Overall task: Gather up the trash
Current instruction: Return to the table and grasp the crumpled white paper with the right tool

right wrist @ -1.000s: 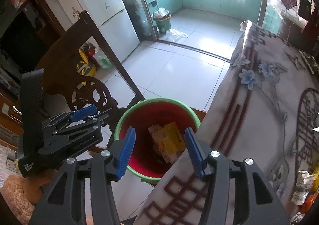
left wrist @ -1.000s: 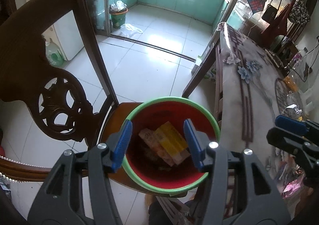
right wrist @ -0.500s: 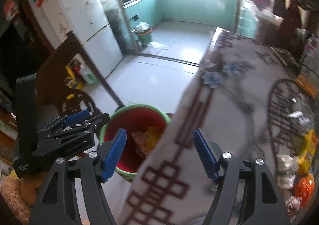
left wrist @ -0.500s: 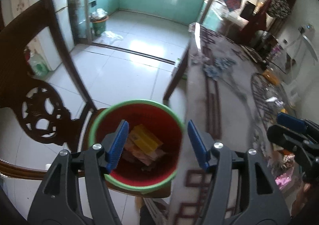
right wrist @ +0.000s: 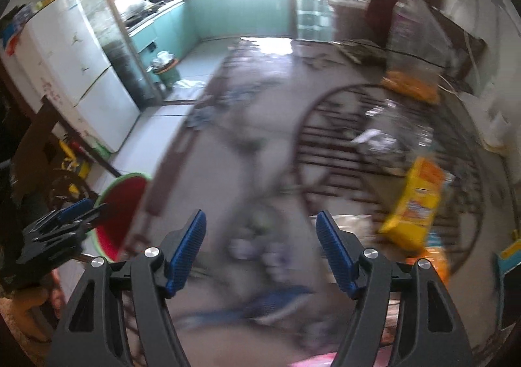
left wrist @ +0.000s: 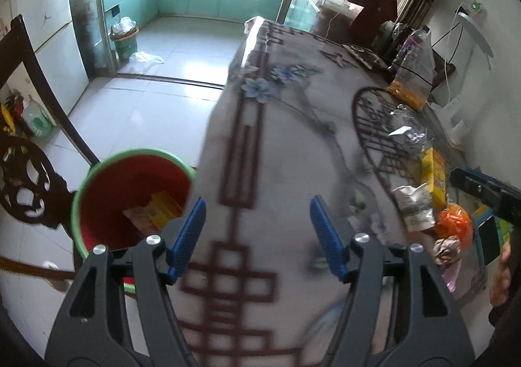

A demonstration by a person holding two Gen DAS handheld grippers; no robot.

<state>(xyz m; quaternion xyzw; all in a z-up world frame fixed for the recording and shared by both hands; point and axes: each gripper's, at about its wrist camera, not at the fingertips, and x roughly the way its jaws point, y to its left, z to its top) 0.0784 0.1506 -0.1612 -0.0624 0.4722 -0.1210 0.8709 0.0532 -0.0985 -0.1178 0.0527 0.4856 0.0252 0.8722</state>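
A red bucket with a green rim [left wrist: 97, 201] sits on a wooden chair left of the table and holds yellow and orange wrappers [left wrist: 159, 209]. It also shows in the right wrist view [right wrist: 120, 204]. My left gripper [left wrist: 257, 230] is open and empty over the patterned tablecloth [left wrist: 276, 126]. My right gripper [right wrist: 260, 237] is open and empty over the table, further right. Trash lies at the table's right: a yellow snack bag [right wrist: 416, 204], a silver wrapper [left wrist: 413, 204], an orange wrapper [left wrist: 454, 220] and a crumpled foil piece [left wrist: 407, 129].
A carved dark wooden chair [left wrist: 22, 171] stands at the left. A bag of orange snacks [left wrist: 410, 84] and bottles stand at the table's far right. A blue object [right wrist: 260, 305] lies blurred near the front edge. A white fridge [right wrist: 81, 74] and a kitchen bin [left wrist: 125, 41] are beyond.
Both grippers have swung right from above the bucket to over the table, and their jaws have opened wider. The bucket now sits at the left of both views.
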